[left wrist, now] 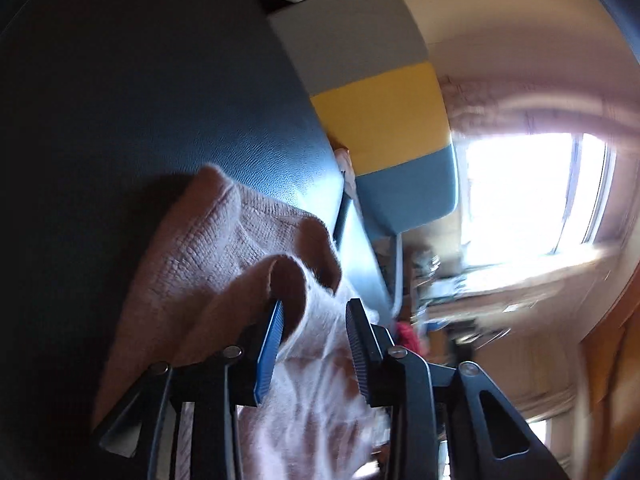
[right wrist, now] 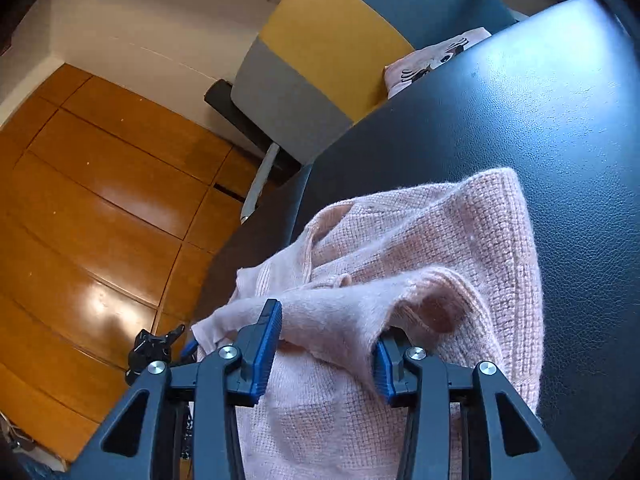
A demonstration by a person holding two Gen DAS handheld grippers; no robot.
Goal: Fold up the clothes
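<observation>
1. My left tongs (left wrist: 314,332) stand spread, with a raised fold of the pink knit (left wrist: 224,248) lying between the pads; I can't see either pad pressing it, so I judge it loose, not pinched.
2. My right tongs (right wrist: 326,344) are spread too. A soft ridge of the knit (right wrist: 420,248) drapes across the gap and over the right pad, slack rather than clamped.
3. The knit lies bunched on the dark counter (right wrist: 520,100), at its near edge, partly folded over itself.
4. I expect it to handle light, limp and fuzzy: it will sag, stretch and cling to itself, not slide. A thin single layer would pull out of shape, so I'd take hold at the thicker ribbed edge or a doubled fold, one tong at each end.
5. Farther off, a chair (right wrist: 320,60) with grey, yellow and blue bands stands beyond the counter, and a printed pink cloth (right wrist: 432,60) lies just beside it.
</observation>
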